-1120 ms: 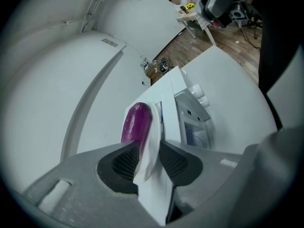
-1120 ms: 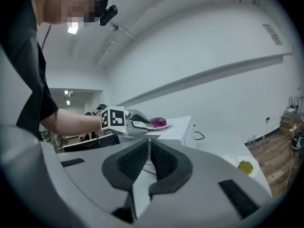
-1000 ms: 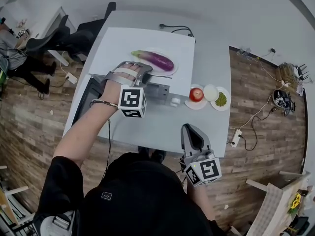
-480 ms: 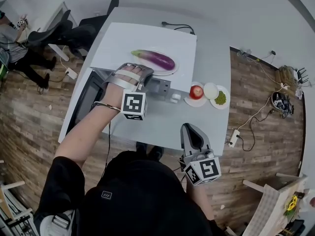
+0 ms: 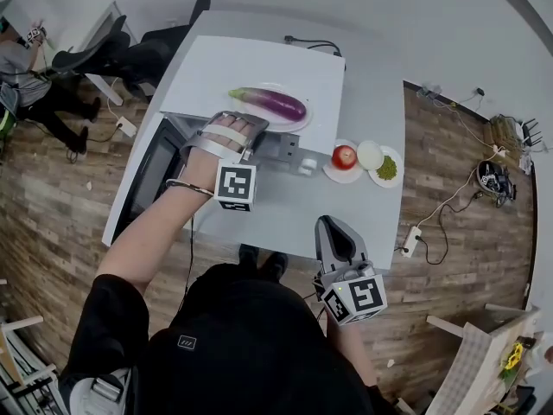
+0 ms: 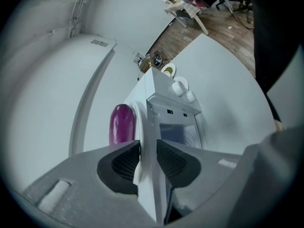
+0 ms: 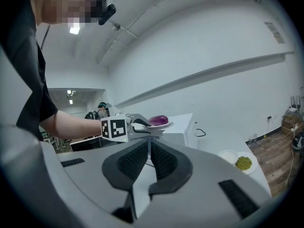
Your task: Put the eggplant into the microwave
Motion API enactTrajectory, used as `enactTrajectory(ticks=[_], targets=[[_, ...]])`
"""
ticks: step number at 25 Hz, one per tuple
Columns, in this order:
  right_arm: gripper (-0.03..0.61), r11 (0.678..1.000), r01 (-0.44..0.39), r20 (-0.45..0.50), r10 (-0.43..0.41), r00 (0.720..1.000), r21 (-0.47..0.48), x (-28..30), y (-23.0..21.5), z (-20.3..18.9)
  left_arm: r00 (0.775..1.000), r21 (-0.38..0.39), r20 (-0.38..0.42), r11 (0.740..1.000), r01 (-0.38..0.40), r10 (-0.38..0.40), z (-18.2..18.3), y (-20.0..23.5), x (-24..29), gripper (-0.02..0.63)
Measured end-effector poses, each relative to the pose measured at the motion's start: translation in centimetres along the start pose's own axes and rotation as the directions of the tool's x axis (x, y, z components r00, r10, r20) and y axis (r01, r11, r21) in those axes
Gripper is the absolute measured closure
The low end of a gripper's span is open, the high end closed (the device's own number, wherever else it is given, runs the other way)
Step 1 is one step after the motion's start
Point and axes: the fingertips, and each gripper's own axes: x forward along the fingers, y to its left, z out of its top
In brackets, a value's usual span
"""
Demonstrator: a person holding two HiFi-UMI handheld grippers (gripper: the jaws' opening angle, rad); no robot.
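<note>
We see the long glossy purple eggplant [image 5: 270, 103] lying on a round white plate [image 5: 300, 124] on top of the boxy white microwave [image 5: 259, 67], which stands on the pale grey table [image 5: 371, 85]. The left hand-held gripper [image 5: 246, 121] reaches in at the front of the microwave. In the left gripper view its dark ribbed pads [image 6: 124, 164] stand close on either side of the white edge of the microwave door [image 6: 151, 189]. Its jaws have just been opening, so they straddle the edge without clamping it. The door is ajar, and past it we can see into the cavity. The right hand-held gripper [image 5: 333, 226] hangs near the table's front edge, well apart from the microwave, with its jaws closed tip to tip on nothing. To the right of the microwave sit a red apple on a small white dish [image 5: 344, 156], a white bowl [image 5: 370, 156] and a white dish of small green bits [image 5: 387, 172].
</note>
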Motion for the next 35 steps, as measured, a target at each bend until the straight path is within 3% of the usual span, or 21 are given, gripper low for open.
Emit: enactTrajectory(ticks=[4, 8, 16, 21, 25, 35], targets=[[0.552, 1.0, 0.0, -0.003, 0.0, 1.0, 0.001, -0.3, -0.1, -0.1, 1.0, 0.004, -0.01, 1.0, -0.027, 0.027, 0.1, 0.4, 0.0, 0.52], [0.552, 1.0, 0.008, -0.008, -0.008, 1.0, 0.011, -0.6, -0.3, -0.4, 0.998, 0.023, -0.002, 0.998, -0.06, 0.06, 0.4, 0.6, -0.6, 0.579], [0.552, 1.0, -0.016, -0.015, 0.016, 1.0, -0.001, -0.9, 0.0, -0.8, 0.998, 0.009, -0.012, 0.998, -0.06, 0.06, 0.3, -0.9, -1.7, 0.589], [0.552, 0.999, -0.045, -0.016, 0.045, 0.999, -0.029, -1.3, 0.5, -1.2, 0.995, 0.02, -0.044, 0.996, -0.092, 0.093, -0.1, -1.8, -2.4, 0.589], [0.552, 0.996, -0.072, -0.018, 0.071, 0.997, -0.056, -1.1, 0.6, -1.6, 0.984, 0.01, -0.061, 0.986, -0.169, 0.169, -0.7, -1.6, -2.9, 0.589], [0.552, 0.98, -0.182, -0.024, 0.181, 0.983, -0.085, 0.1, 2.5, -3.4, 0.975, 0.036, -0.106, 0.98, -0.193, 0.196, -1.0, -3.9, -6.6, 0.589]])
